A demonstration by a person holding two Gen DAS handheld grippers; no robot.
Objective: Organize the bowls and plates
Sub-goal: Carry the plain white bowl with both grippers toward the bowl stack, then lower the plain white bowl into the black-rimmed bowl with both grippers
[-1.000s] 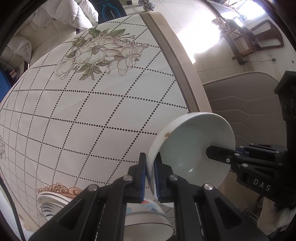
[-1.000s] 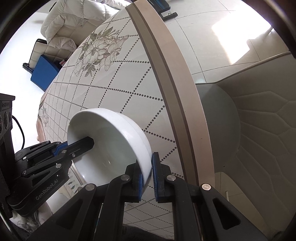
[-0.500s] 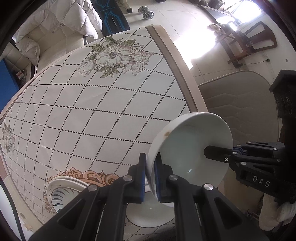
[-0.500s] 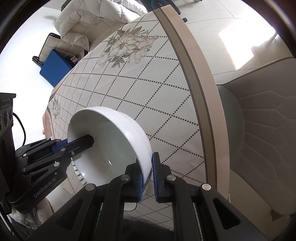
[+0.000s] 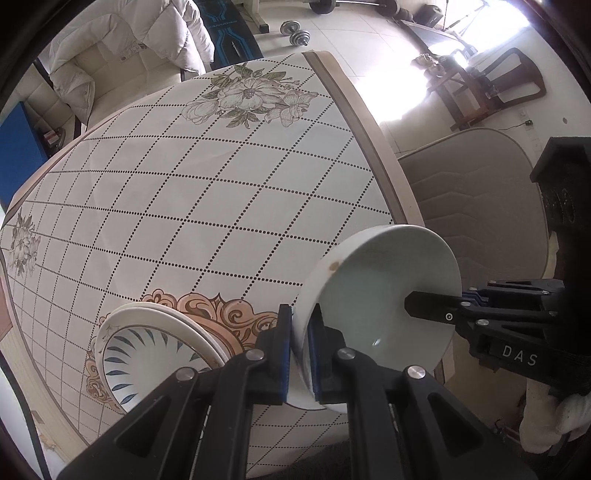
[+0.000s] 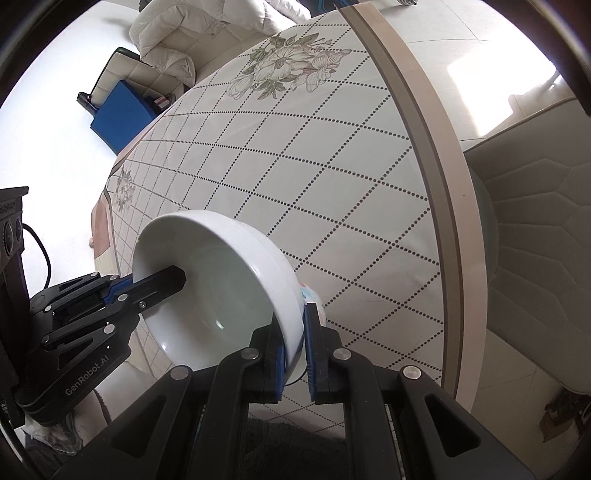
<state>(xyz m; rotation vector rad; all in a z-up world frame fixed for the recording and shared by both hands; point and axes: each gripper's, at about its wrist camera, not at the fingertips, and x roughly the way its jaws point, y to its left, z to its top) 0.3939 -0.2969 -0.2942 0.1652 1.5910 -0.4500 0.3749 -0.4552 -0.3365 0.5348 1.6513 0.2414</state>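
Observation:
A plain white bowl (image 5: pixel 380 295) hangs in the air above the tiled table (image 5: pixel 207 192), held from both sides. My left gripper (image 5: pixel 300 350) is shut on its near rim in the left wrist view. The right gripper (image 5: pixel 436 312) clamps the opposite rim there. In the right wrist view the same bowl (image 6: pixel 225 280) is pinched by my right gripper (image 6: pixel 294 343), with the left gripper (image 6: pixel 147 291) on its far rim. A stack of plates with a blue-petal pattern (image 5: pixel 147 354) lies on the table left of the bowl. Under the bowl another dish (image 6: pixel 312 295) peeks out.
A padded chair (image 5: pixel 476 206) stands against the table's right edge (image 6: pixel 439 184). A white sofa (image 5: pixel 122 55) and a blue box (image 6: pixel 122 110) are beyond the far end. Dumbbells (image 5: pixel 295 35) lie on the floor.
Both grippers have risen with the bowl, still shut on its rims. The table looks farther below, and the plate stack has come more fully into the left wrist view.

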